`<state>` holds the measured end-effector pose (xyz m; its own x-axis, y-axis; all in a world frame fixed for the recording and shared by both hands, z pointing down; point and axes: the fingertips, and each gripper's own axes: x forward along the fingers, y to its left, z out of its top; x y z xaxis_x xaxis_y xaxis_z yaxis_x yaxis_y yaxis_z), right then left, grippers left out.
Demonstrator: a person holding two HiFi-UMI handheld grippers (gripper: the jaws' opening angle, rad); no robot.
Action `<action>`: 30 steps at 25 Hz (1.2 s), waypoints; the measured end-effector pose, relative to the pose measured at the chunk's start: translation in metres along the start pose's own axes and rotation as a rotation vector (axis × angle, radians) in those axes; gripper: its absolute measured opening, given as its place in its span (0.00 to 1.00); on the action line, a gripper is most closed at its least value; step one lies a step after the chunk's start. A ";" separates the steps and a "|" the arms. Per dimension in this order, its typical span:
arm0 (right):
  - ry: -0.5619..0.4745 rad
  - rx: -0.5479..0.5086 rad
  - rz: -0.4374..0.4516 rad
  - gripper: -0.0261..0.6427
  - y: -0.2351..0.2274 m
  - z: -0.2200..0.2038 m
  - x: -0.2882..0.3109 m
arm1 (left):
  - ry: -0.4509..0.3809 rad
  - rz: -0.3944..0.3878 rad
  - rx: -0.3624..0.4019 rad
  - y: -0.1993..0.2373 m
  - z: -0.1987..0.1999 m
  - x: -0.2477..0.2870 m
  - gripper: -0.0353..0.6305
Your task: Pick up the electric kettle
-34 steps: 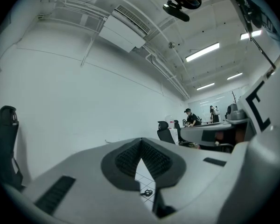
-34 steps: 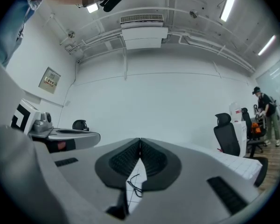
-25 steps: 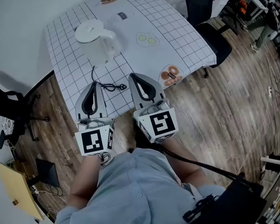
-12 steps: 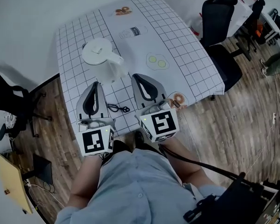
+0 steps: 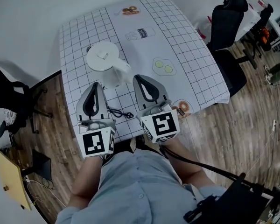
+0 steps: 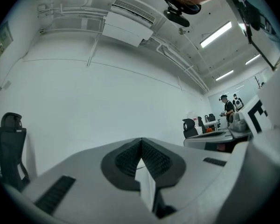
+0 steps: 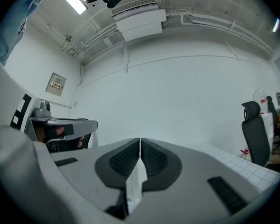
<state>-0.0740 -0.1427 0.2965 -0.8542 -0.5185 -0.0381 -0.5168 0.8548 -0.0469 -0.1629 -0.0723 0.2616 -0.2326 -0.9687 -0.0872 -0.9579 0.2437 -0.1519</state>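
The white electric kettle (image 5: 106, 68) stands on the grid-patterned table (image 5: 191, 55), lid up, handle (image 5: 123, 72) turned to the right. Its black cord (image 5: 120, 112) lies coiled near the table's front edge. My left gripper (image 5: 94, 87) hovers just in front of the kettle, jaws shut on nothing. My right gripper (image 5: 139, 78) is shut and empty too, its tip just right of the handle. Both gripper views look up at a white wall: left gripper (image 6: 141, 141), right gripper (image 7: 140, 141). The kettle is hidden in both.
Printed pictures lie on the cloth: fried eggs (image 5: 163, 67) and a doughnut (image 5: 181, 108). A black office chair (image 5: 229, 29) stands right of the table, another black chair (image 5: 10, 98) to the left. Wooden floor (image 5: 233, 125) surrounds the table.
The table and kettle have come closer to the grippers in the head view. Both gripper tips now reach beside the kettle. The jaws stay shut.
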 end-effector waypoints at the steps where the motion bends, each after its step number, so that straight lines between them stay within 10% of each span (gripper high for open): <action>1: 0.007 0.002 -0.001 0.05 0.000 -0.003 0.003 | 0.001 -0.001 -0.002 0.002 -0.002 0.001 0.05; 16: 0.189 0.023 -0.075 0.39 -0.009 -0.101 0.044 | 0.119 -0.056 -0.092 0.030 -0.088 0.028 0.05; 30: 0.202 -0.012 -0.228 0.42 -0.028 -0.134 0.073 | 0.206 -0.043 -0.161 0.066 -0.145 0.044 0.05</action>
<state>-0.1291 -0.2015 0.4293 -0.7096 -0.6833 0.1718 -0.6959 0.7178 -0.0193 -0.2603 -0.1062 0.3901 -0.2043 -0.9714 0.1207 -0.9783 0.2068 0.0086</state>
